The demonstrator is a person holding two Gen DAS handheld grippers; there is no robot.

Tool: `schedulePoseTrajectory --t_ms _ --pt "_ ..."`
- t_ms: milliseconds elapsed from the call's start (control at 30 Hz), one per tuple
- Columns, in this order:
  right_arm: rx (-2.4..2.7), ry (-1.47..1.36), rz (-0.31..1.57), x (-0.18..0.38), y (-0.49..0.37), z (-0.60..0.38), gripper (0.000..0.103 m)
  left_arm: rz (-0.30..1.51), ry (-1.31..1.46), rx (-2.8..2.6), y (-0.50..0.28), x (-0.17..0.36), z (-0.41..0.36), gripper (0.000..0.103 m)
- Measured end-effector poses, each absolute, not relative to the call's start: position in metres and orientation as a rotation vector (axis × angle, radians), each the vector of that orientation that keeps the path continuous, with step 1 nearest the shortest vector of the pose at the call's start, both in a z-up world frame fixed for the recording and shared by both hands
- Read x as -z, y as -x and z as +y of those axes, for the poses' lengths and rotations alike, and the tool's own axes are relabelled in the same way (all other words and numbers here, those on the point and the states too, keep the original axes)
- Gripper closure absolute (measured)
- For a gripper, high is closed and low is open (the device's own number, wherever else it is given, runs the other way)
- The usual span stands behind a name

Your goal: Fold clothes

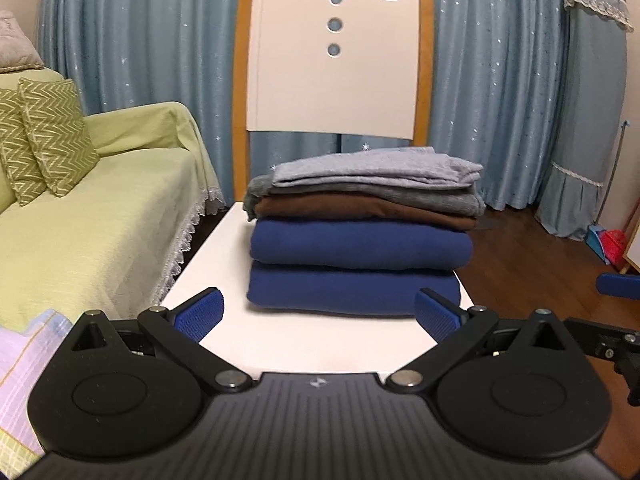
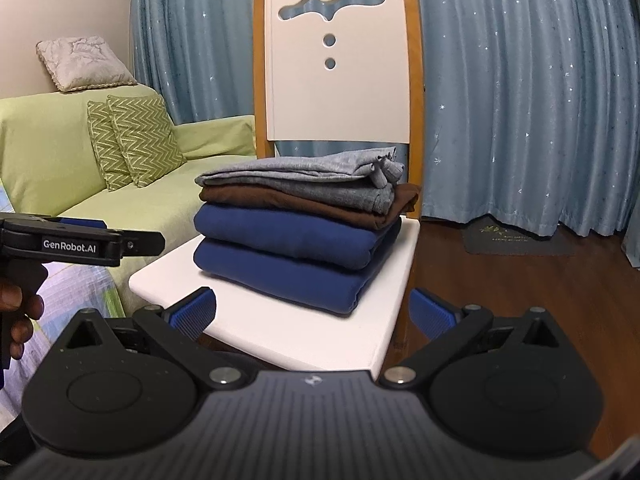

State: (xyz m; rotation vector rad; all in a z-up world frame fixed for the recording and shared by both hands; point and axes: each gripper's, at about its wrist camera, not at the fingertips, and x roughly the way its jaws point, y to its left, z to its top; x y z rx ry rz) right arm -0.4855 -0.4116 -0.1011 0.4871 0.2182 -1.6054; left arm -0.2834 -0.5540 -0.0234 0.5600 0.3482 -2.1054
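Observation:
A stack of folded clothes (image 1: 360,232) sits on the white seat of a chair (image 1: 304,340): two dark blue pieces at the bottom, a brown one, then grey ones on top. The stack also shows in the right wrist view (image 2: 296,236) on the chair seat (image 2: 288,332). My left gripper (image 1: 320,312) is open and empty, just in front of the stack. My right gripper (image 2: 312,312) is open and empty, in front of the stack and to its right. The left gripper's body (image 2: 80,244) shows at the left of the right wrist view.
A green covered sofa (image 1: 92,216) with zigzag cushions (image 1: 52,136) stands left of the chair. Blue curtains (image 2: 520,100) hang behind. Wooden floor (image 2: 520,280) lies to the right. A pastel checked cloth (image 1: 24,360) lies at the lower left.

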Motion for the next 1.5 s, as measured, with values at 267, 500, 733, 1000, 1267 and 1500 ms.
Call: schedulePoseTrajectory --t_ms 267,500,733,1000,1267,1500 --pt "1.615 -0.493 0.219 0.100 0.487 -0.414 0.001 0.350 -0.602 2.122 0.296 0.031 -0.554 0.001" --pt "1.618 -0.501 0.221 0.101 0.489 -0.417 0.001 0.353 -0.618 2.145 0.303 0.033 -0.554 0.001" --pt "1.621 -0.513 0.227 0.103 0.490 -0.421 0.001 0.348 -0.635 2.146 0.306 0.034 -0.554 0.001" --pt "1.661 -0.529 0.252 0.101 0.488 -0.427 0.001 0.337 -0.650 2.149 0.307 0.035 -0.554 0.001" --pt "1.698 -0.568 0.277 0.103 0.485 -0.433 0.001 0.318 -0.672 2.143 0.305 0.036 -0.555 0.001" --pt "1.690 -0.589 0.290 0.108 0.485 -0.435 0.001 0.314 -0.701 2.134 0.304 0.039 -0.554 0.001"
